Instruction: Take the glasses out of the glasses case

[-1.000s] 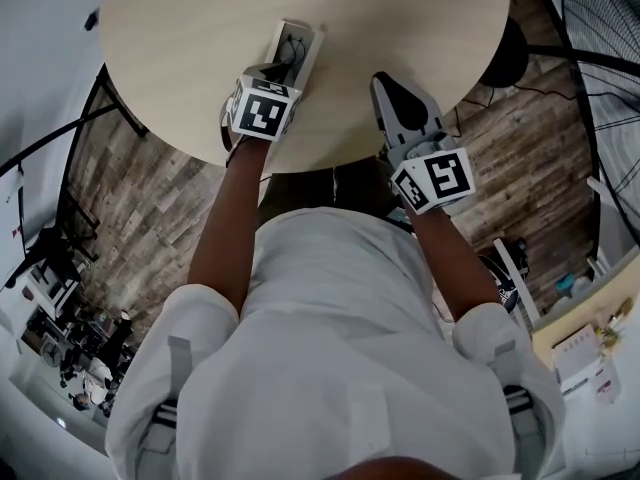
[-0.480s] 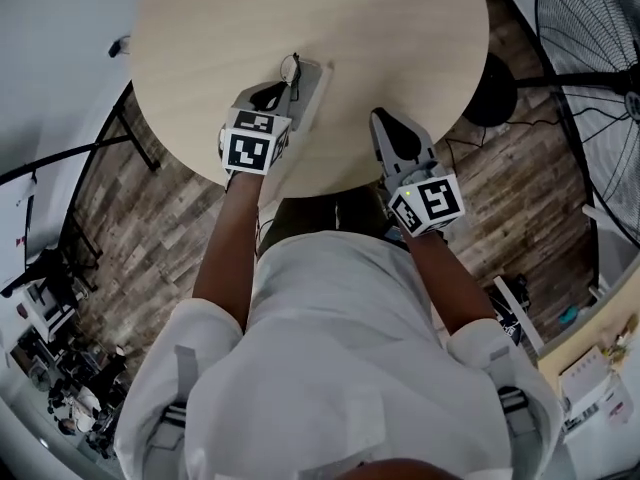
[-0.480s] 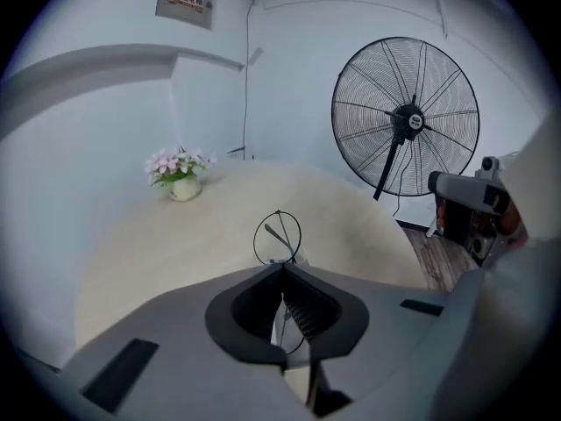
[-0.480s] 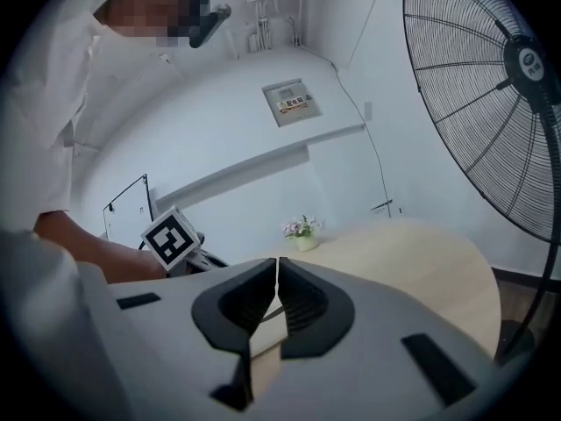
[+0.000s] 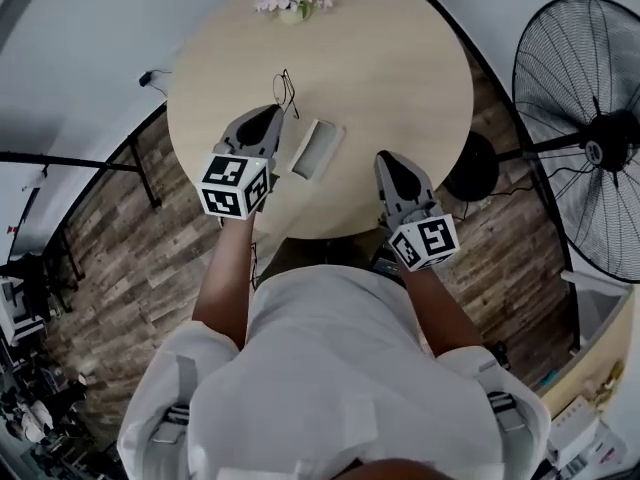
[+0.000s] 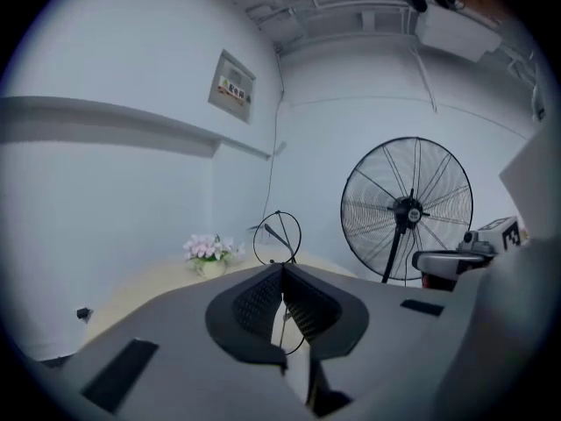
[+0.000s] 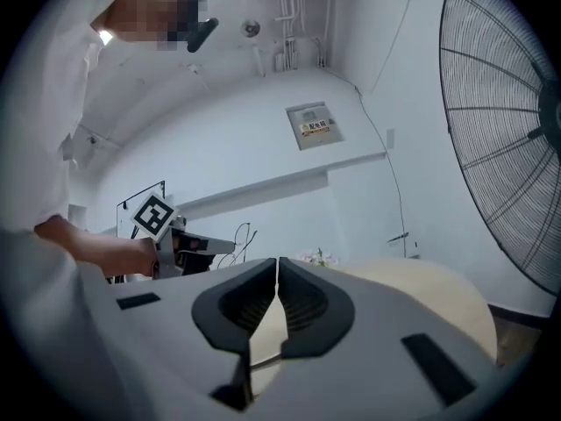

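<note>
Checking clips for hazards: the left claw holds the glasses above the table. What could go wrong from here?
The left claw grips the glasses only by thin wire, so they might slip and drop onto the table, or bend. The case lies unheld; a bump could push it.

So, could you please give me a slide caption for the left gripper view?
Left gripper shut on thin-rimmed glasses, with flowers and a standing fan behind.
</note>
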